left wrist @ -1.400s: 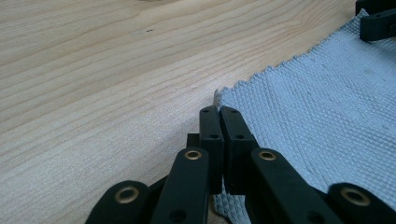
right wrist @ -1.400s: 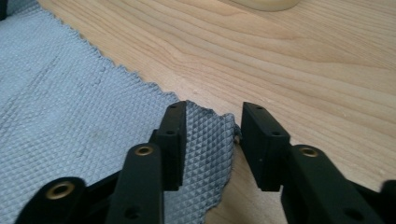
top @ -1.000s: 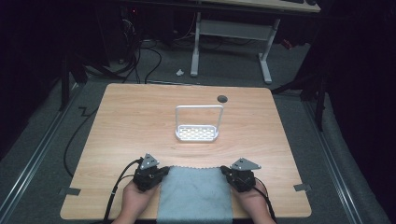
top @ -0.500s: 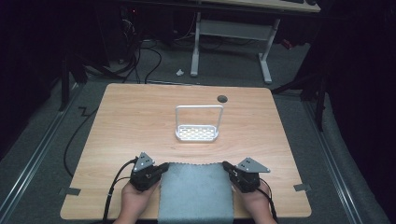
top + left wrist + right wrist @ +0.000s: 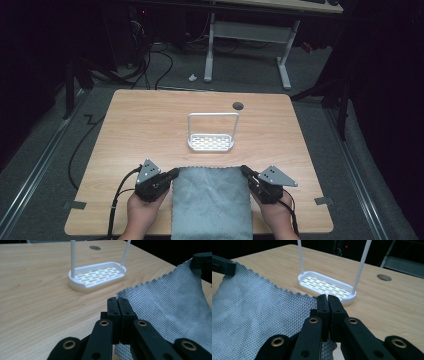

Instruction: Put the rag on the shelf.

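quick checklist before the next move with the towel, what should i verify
1. Left tongs shut on the towel corner: ok, jaws pinched on the cloth in the left gripper view.
2. Right tongs shut on the other far corner: ok, same in the right gripper view.
3. Far edge stretched evenly between the two grips: ok, it runs straight in the high view.
4. Rack apart from the towel: ok, bare table lies between them.
5. Near end of the towel free: cannot tell, it runs off the bottom of the high view.
6. Cables clear of the towel: ok for the left cable; right one cannot tell.
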